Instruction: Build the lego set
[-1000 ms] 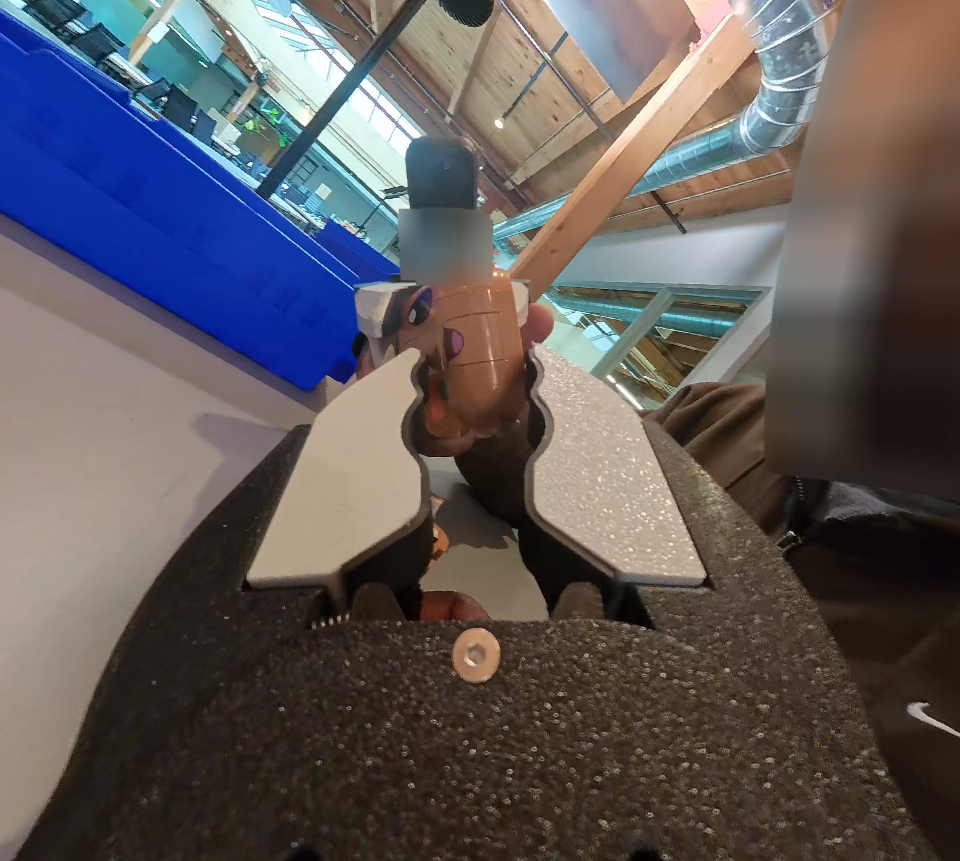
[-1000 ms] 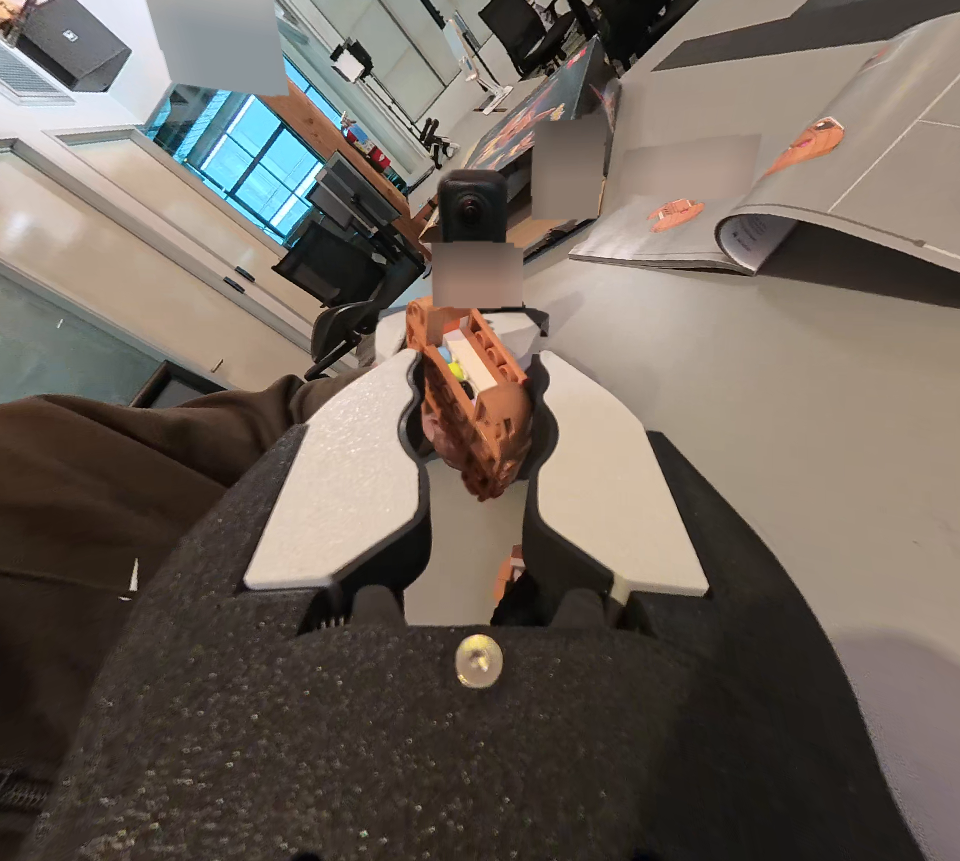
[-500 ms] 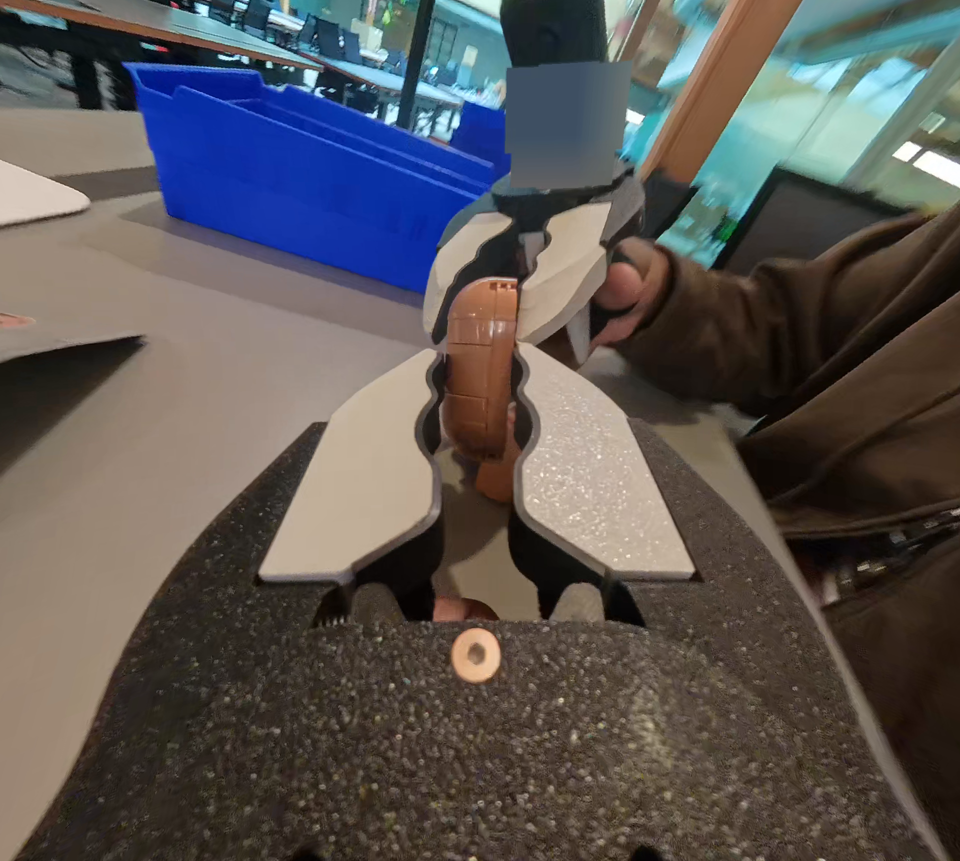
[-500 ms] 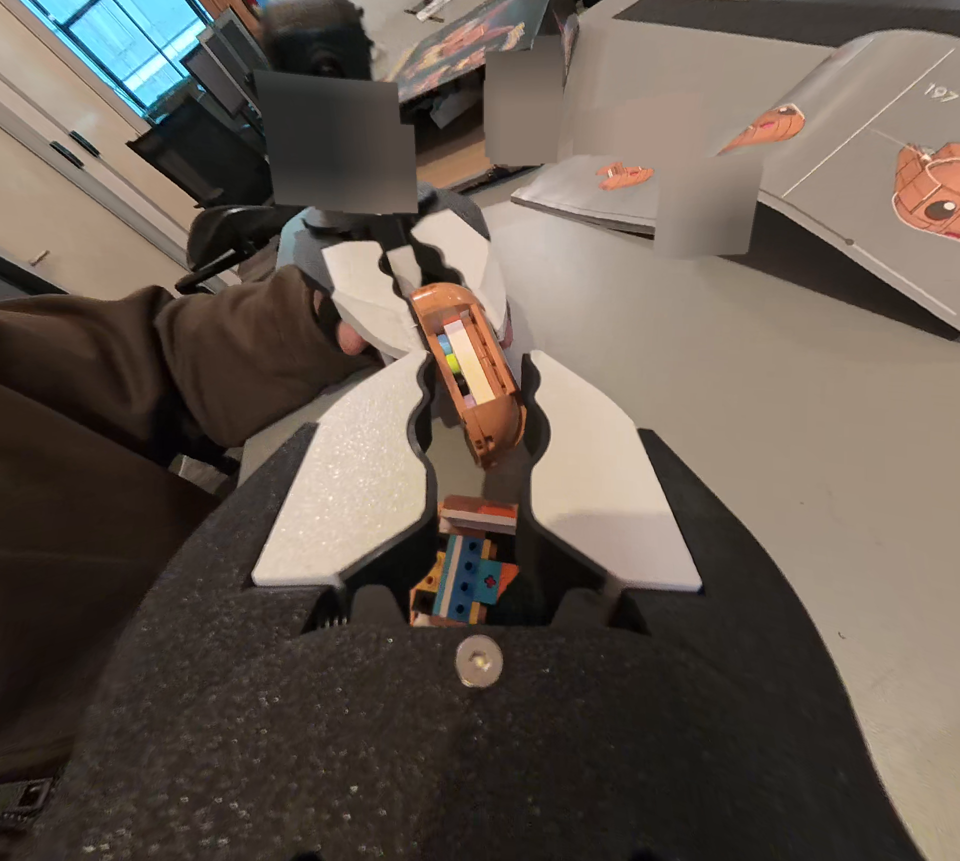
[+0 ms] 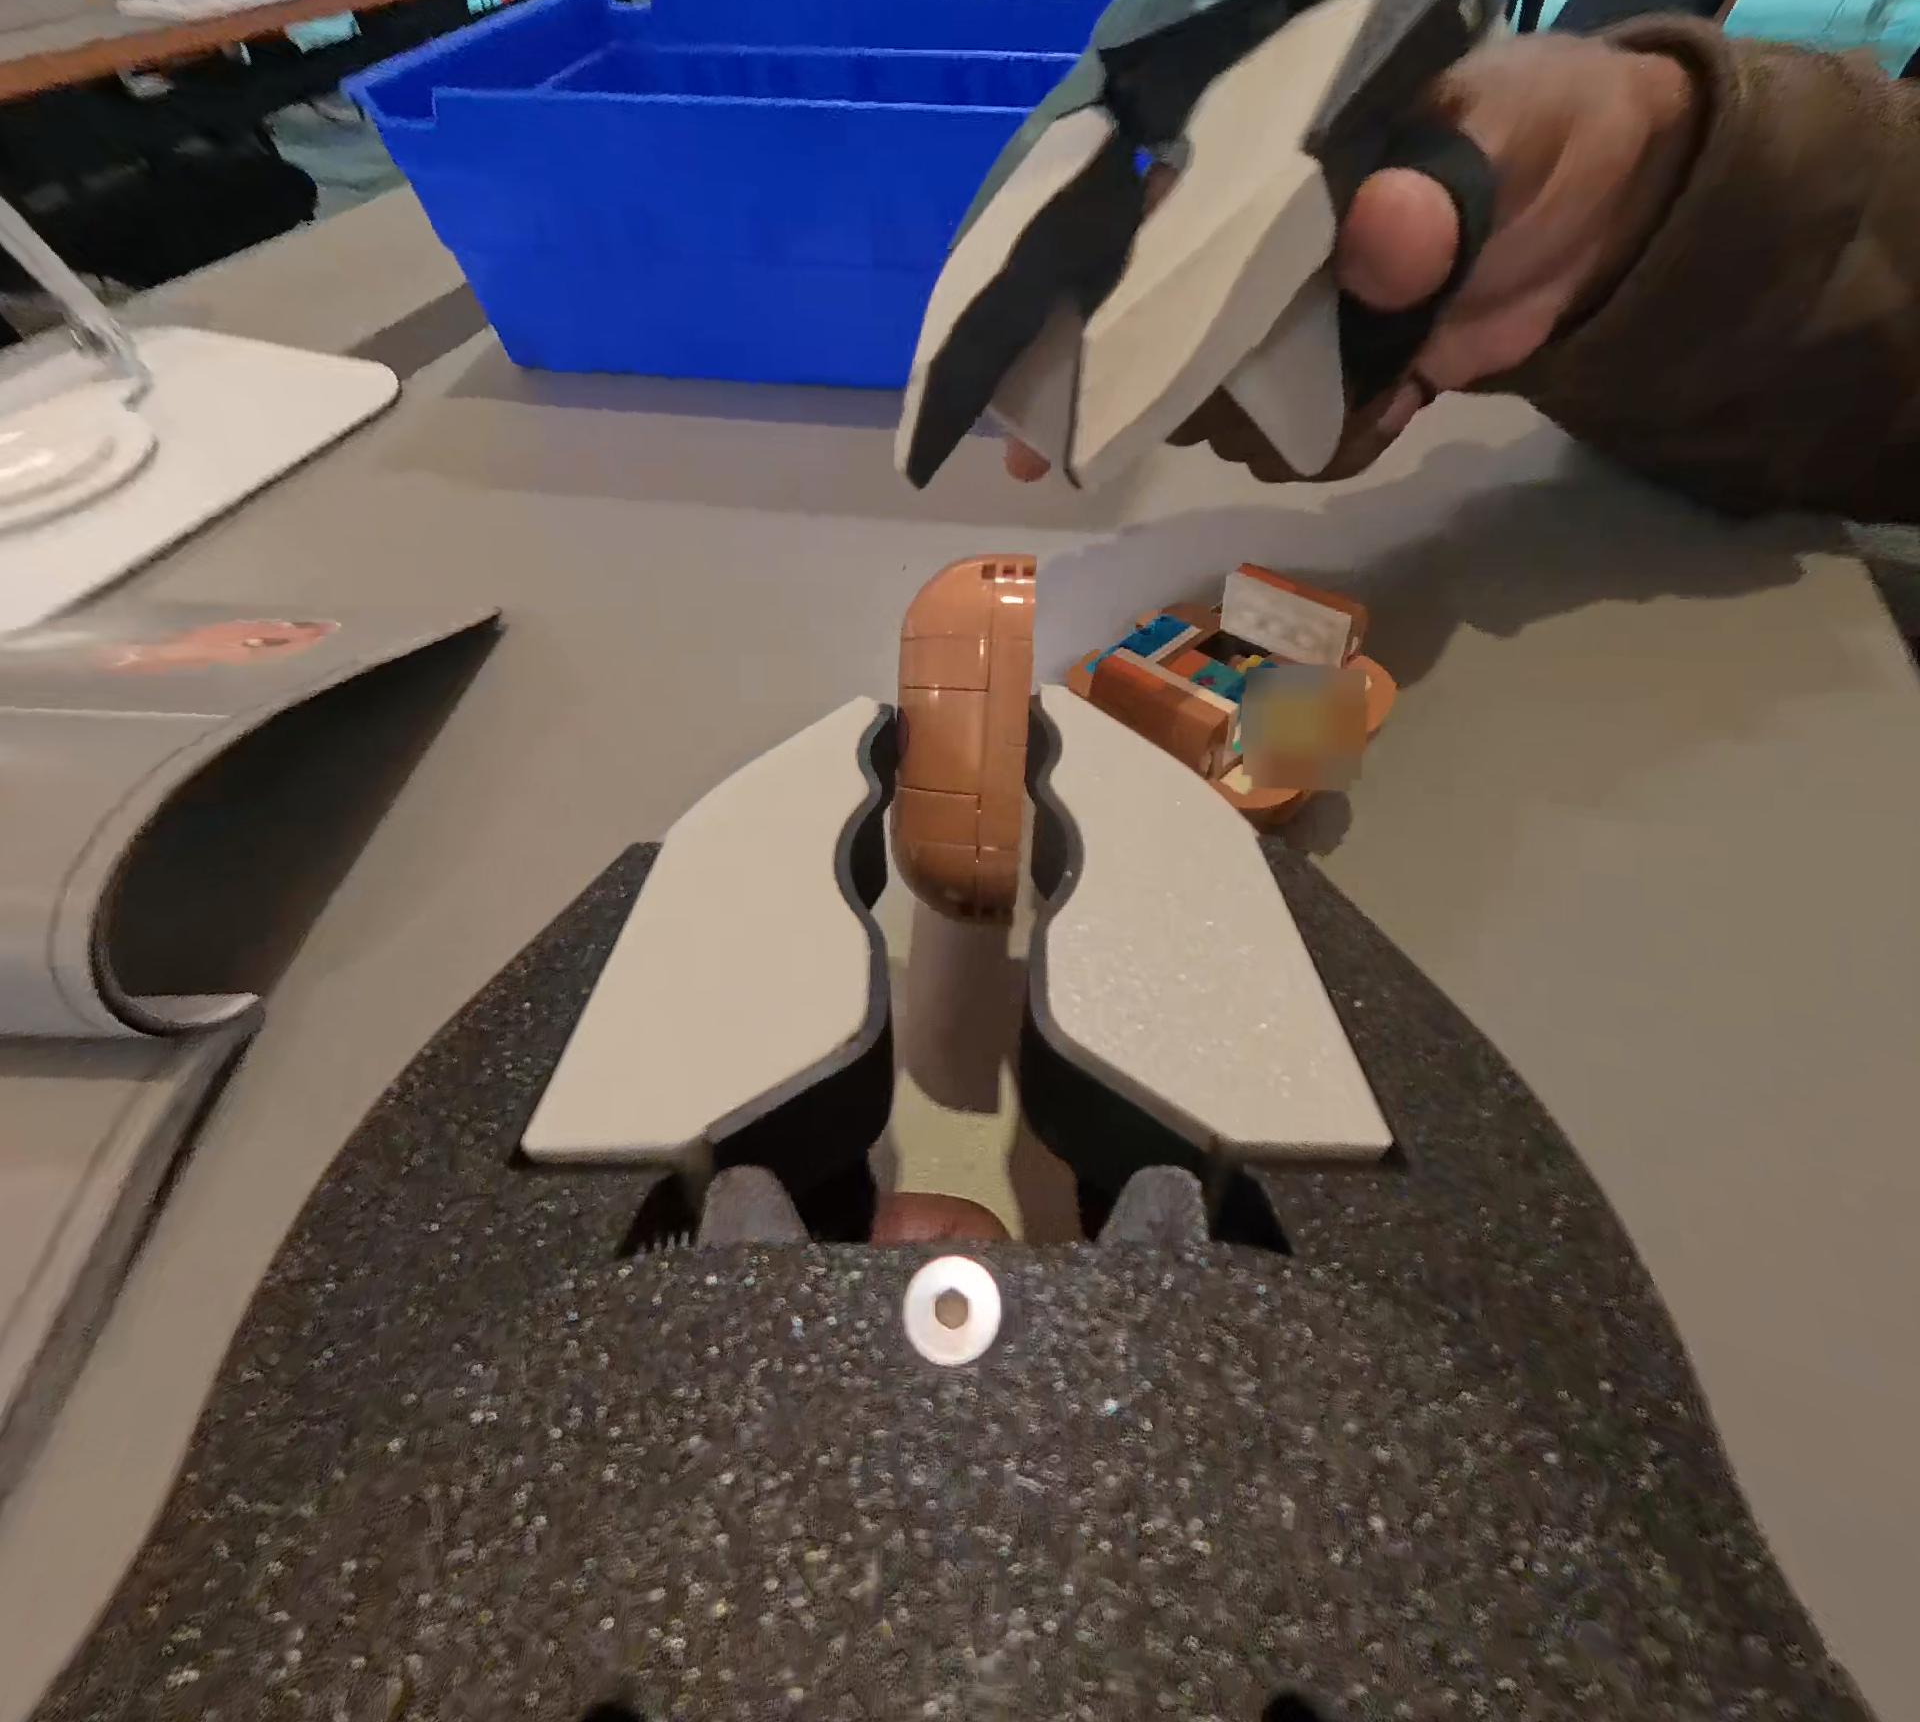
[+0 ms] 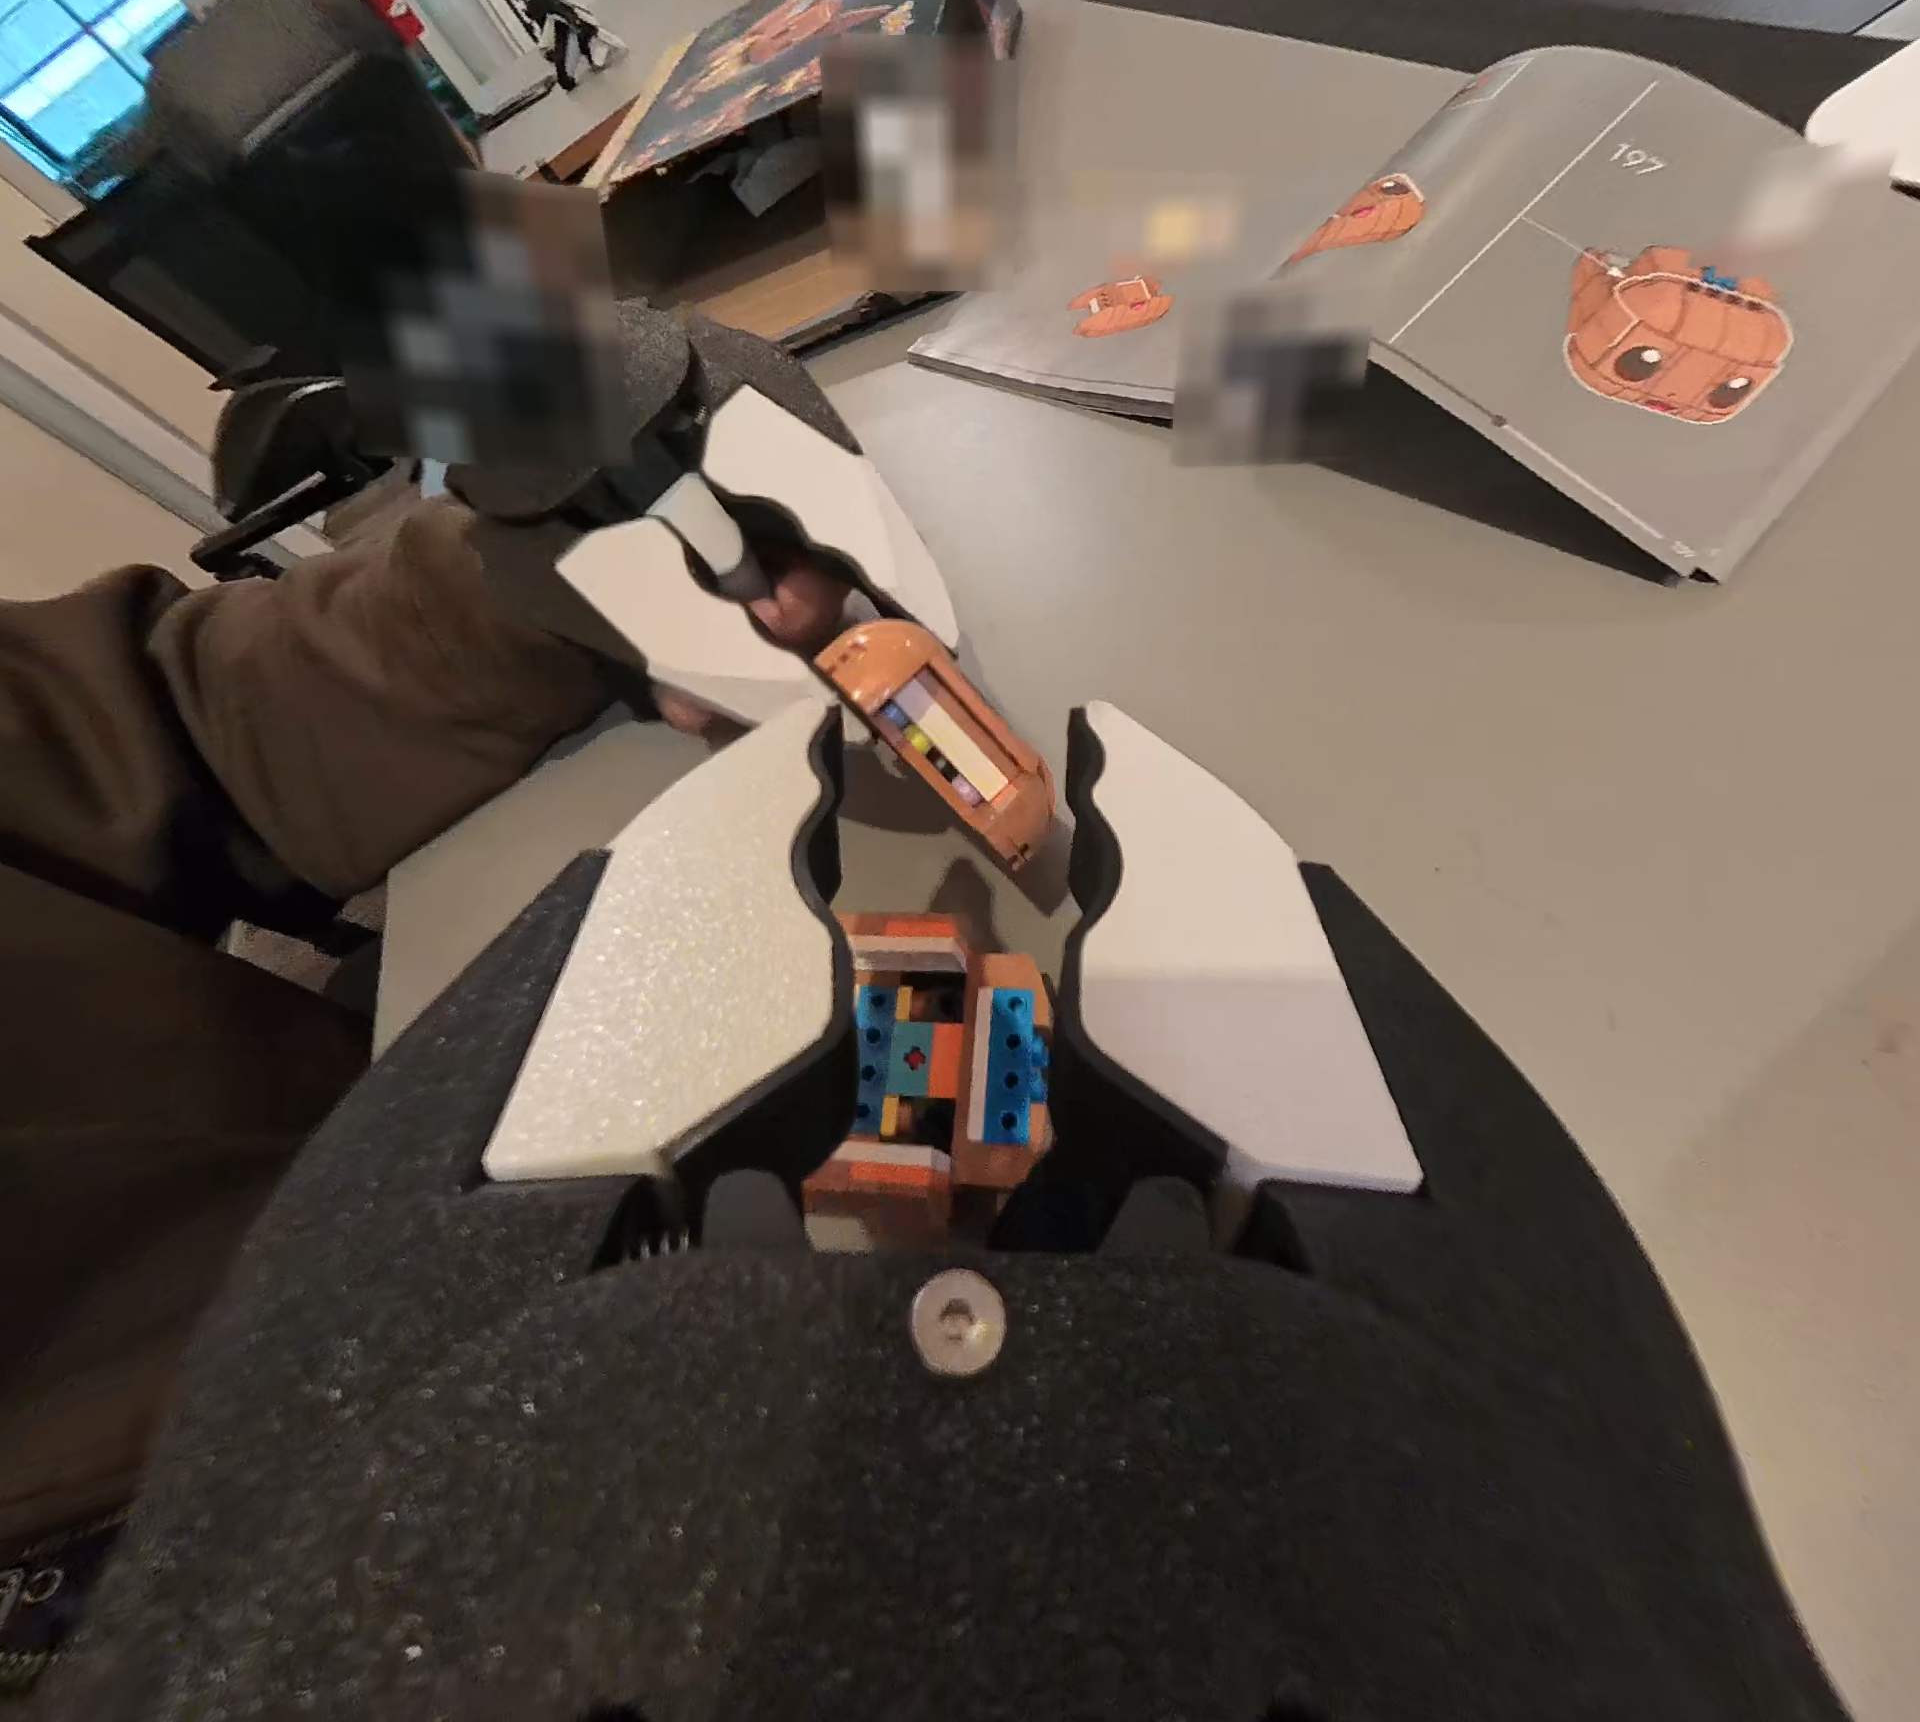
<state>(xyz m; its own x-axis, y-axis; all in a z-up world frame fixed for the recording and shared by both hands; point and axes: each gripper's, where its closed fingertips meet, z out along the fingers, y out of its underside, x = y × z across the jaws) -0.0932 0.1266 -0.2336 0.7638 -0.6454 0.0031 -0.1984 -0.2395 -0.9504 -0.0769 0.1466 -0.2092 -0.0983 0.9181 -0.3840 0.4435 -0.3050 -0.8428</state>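
The tan curved lego piece (image 5: 961,758) sits edge-up between the fingers of the left gripper (image 5: 961,737), which is clamped on its two flat sides; the piece juts out ahead of the fingertips above the grey table (image 5: 1558,997). In the right wrist view the same piece (image 6: 940,742) shows its open side, with a white strip and small coloured studs inside a tan shell, and the left gripper (image 6: 831,623) grips it from the far end.

Just ahead and to the right of the left gripper, the larger lego body (image 5: 1226,685) rests on the table, brown and orange outside with blue and white bricks showing within. It is apart from the held piece. In the right wrist view this body (image 6: 935,1049) lies directly beneath the right gripper (image 6: 951,716), showing through the gap between its fingers.

The right gripper stands spread wide and empty; from the left wrist view it (image 5: 997,457) hangs above the table beyond the held piece, tips pointing down, in a person's hand (image 5: 1507,218).

Beyond the left gripper a blue bin (image 5: 727,197) stands on the table; an inner divider shows, but its contents cannot be seen. To the left of that gripper lies an open instruction book (image 5: 208,789); the book (image 6: 1507,301) is ahead and right of the right gripper, with a cardboard box (image 6: 769,72) further off.
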